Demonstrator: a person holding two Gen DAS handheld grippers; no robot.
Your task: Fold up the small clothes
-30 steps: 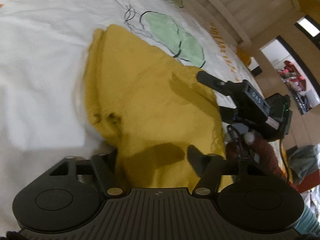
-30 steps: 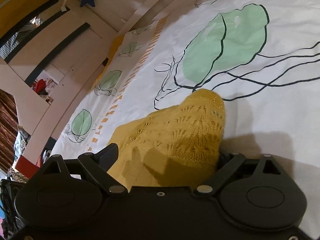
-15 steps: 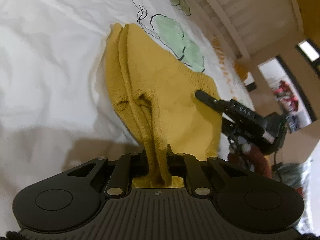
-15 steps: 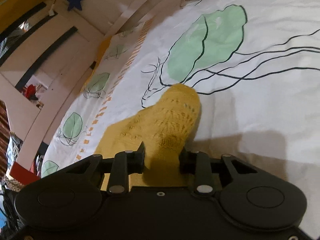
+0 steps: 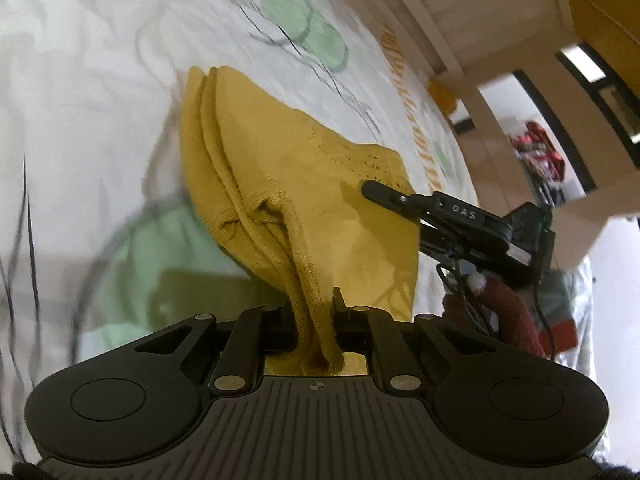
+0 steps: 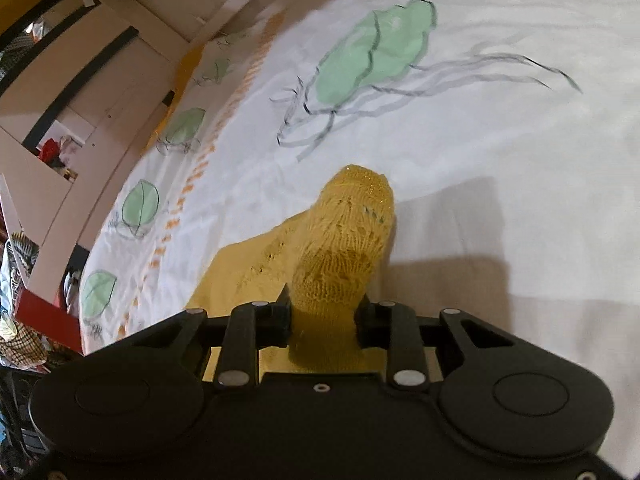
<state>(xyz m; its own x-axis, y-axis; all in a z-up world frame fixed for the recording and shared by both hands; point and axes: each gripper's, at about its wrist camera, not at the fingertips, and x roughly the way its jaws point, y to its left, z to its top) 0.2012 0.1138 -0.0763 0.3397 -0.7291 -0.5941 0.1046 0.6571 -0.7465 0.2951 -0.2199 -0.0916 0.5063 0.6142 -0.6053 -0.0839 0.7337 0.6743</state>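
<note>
A mustard-yellow knitted garment (image 5: 304,184) lies on a white bed sheet (image 5: 80,92) with green leaf prints. My left gripper (image 5: 316,312) is shut on a bunched fold of its near edge, which is lifted off the sheet. The right gripper (image 5: 372,188) shows at the garment's right side in the left wrist view. In the right wrist view my right gripper (image 6: 323,312) is shut on a thick lacy corner of the garment (image 6: 344,240), raised above the sheet (image 6: 500,140).
A wooden bed rail (image 5: 432,28) runs along the far side of the bed. Beyond it are cupboards (image 6: 80,80) and a doorway with red things. A person's red sleeve (image 5: 516,316) holds the right gripper. Clutter lies at the bed's left edge (image 6: 24,320).
Both grippers have shut on the garment's edges, which they straddled open a second ago. Both have lifted and dragged the garment across the sheet, pulling it into folds.
</note>
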